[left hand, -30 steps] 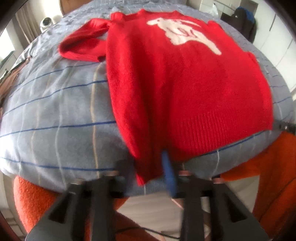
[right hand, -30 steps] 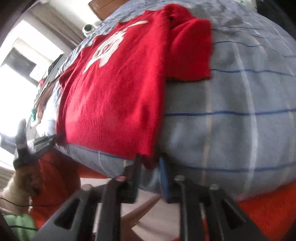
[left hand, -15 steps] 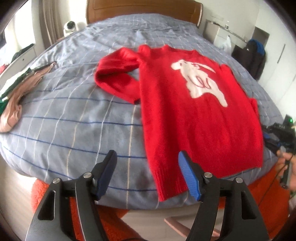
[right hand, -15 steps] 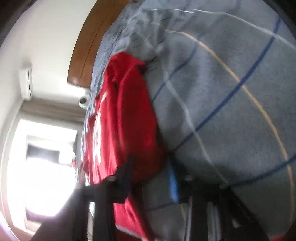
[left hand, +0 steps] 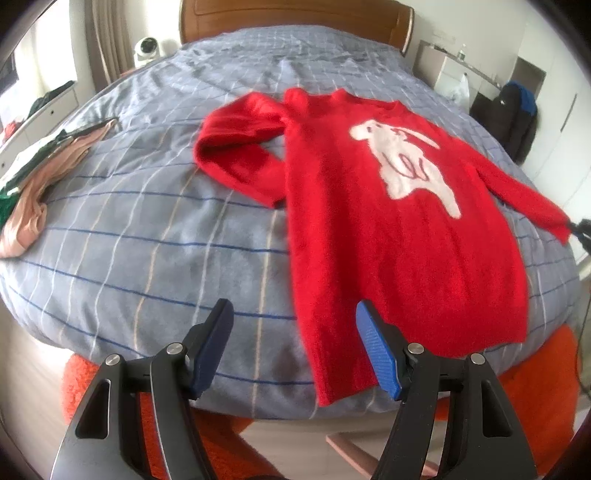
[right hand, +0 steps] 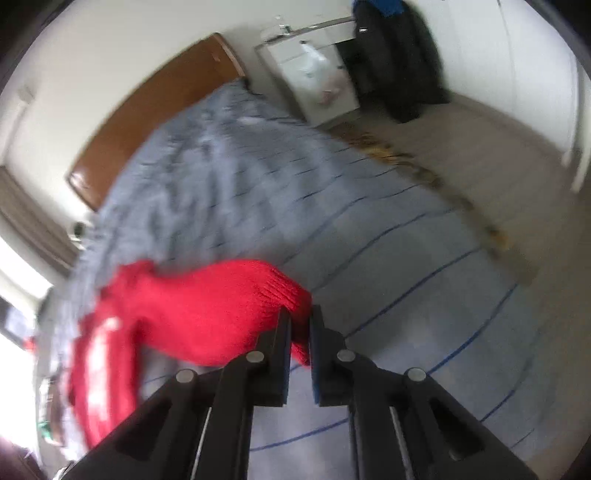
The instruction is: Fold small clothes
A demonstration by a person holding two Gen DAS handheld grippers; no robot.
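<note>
Red sweater (left hand: 399,236) flat on grey checked bedspread (left hand: 147,229). Left gripper (left hand: 295,350) at 6 o'clock, jaws apart. Right gripper (right hand: 300,325) at 3 o'clock, clamped on sleeve cuff (right hand: 291,295).

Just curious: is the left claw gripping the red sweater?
No, the left gripper is wide open above the sweater, holding nothing.

A bed (left hand: 155,236) covered in a grey-blue quilt with thin blue and pale checks is filling most of the view, backed by a brown wooden headboard (left hand: 291,14). Pink and green clothes (left hand: 33,177) are lying in a heap near its left edge. A small white camera (left hand: 147,51) is sitting beside the headboard. A dark jacket (left hand: 515,118) is hanging at the right wall, next to a white cabinet (right hand: 314,70).
</note>
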